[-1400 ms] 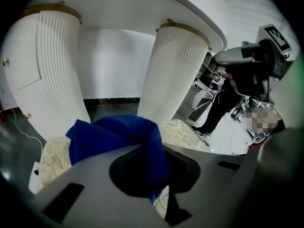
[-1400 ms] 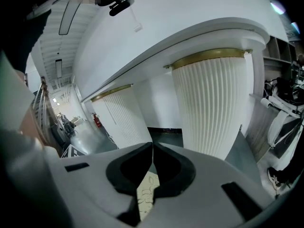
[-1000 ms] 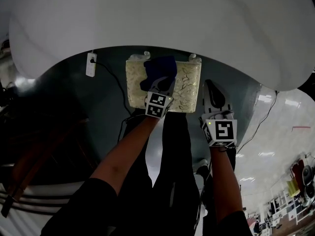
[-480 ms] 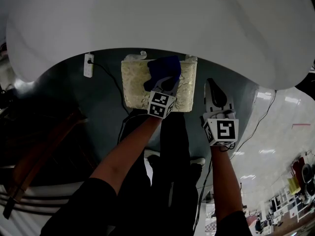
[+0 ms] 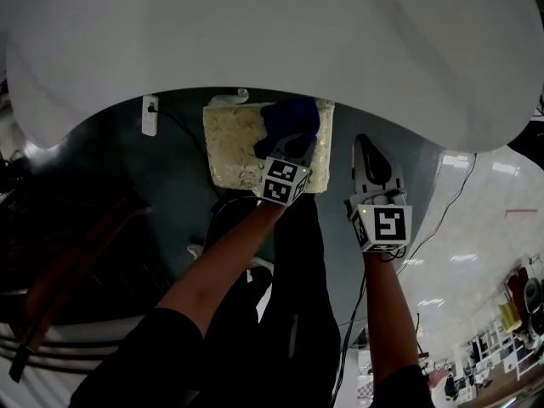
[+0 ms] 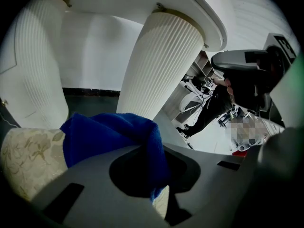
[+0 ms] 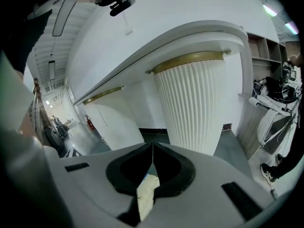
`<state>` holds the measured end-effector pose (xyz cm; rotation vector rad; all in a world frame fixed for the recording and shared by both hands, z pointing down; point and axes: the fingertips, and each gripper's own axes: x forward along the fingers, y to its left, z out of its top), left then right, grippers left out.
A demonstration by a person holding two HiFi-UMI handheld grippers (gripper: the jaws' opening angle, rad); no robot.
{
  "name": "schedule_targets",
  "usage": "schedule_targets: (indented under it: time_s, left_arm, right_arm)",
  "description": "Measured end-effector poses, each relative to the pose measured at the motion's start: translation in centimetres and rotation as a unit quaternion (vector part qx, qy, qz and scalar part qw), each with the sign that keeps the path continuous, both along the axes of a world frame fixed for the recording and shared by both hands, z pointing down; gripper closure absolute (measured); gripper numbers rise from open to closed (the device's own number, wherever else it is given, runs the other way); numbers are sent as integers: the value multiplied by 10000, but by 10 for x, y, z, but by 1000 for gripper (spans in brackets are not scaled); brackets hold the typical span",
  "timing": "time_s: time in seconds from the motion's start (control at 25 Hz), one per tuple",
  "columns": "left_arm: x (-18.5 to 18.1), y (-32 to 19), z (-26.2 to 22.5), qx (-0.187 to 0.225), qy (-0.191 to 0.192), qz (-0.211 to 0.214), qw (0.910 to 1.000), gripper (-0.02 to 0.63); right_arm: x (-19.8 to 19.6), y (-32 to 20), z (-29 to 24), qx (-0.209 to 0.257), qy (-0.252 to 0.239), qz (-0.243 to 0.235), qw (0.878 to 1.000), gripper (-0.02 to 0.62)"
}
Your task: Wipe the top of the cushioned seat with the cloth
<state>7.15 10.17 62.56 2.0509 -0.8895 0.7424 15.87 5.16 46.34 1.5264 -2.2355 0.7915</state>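
Note:
The cushioned seat is a cream, leaf-patterned square pad under the white table's edge. A blue cloth lies bunched on its right part, and my left gripper is shut on it and holds it on the pad. In the left gripper view the blue cloth fills the space ahead of the shut jaws, with the seat to its left. My right gripper hovers to the right of the seat over the dark floor, shut on nothing. In the right gripper view a sliver of the seat shows below the closed jaws.
A large white table top overhangs the far side of the seat. Ribbed white pedestals stand just behind it. A white power plug with a black cable lies on the floor to the left. The person's dark legs stand in front.
The left gripper has slid the blue cloth rightward across the seat, toward its right edge. The right gripper has hardly moved.

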Motion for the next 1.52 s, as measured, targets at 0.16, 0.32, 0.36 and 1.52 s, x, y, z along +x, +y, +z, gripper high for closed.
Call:
schedule_targets:
  time_s: [0.16,0.32,0.36,1.52]
  left_arm:
    - [14,4,-1,-99,153,220,9996,570]
    - [26,6,0,-243,212,297,9990,569]
    - [29,6,1,-276,217,310,9989,570]
    - [-81,11,-154,876,1102,-931,9857,571]
  right_arm:
    - [4,2,1,-17,-24,77,10000,557]
    - [5,7,2,-31,-79,111,9999,557]
    - [6,8,3,-49,-72,110,9999,558]
    - [-61,38,-47,173,39,-232,9996,557]
